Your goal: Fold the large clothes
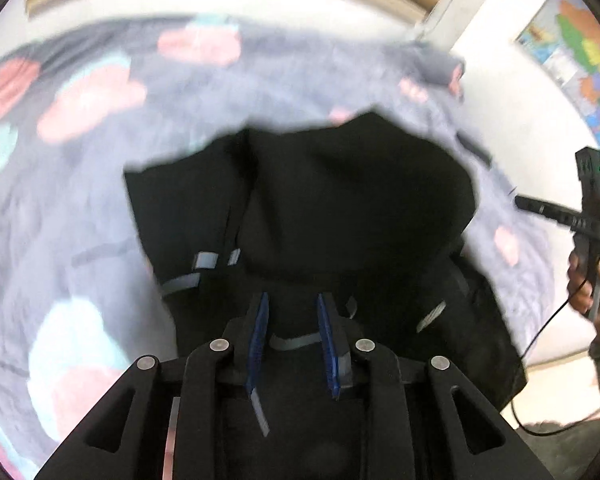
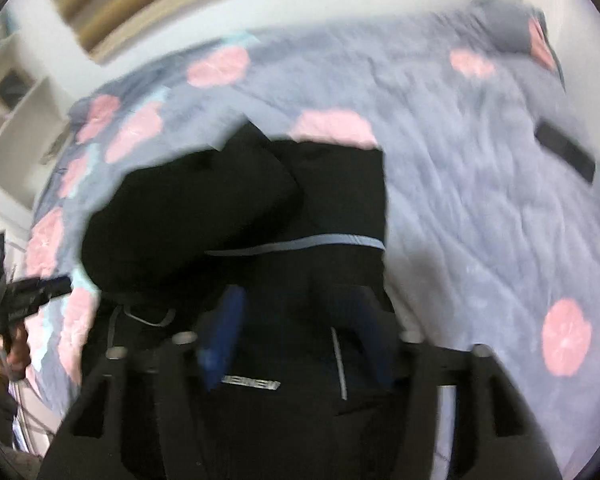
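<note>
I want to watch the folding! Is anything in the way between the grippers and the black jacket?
Nothing visible is. The jacket lies on the quilt right under the left gripper and the right gripper, both open. A dark flat thing lies on the quilt, off to the side.

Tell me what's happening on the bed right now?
A person is folding a black jacket on a grey quilt with pink prints, a gripper in each hand. Left gripper hangs over the jacket with a narrow gap between its pads, nothing clamped. Right gripper stands open above it. The jacket lies bunched, partly folded.
</note>
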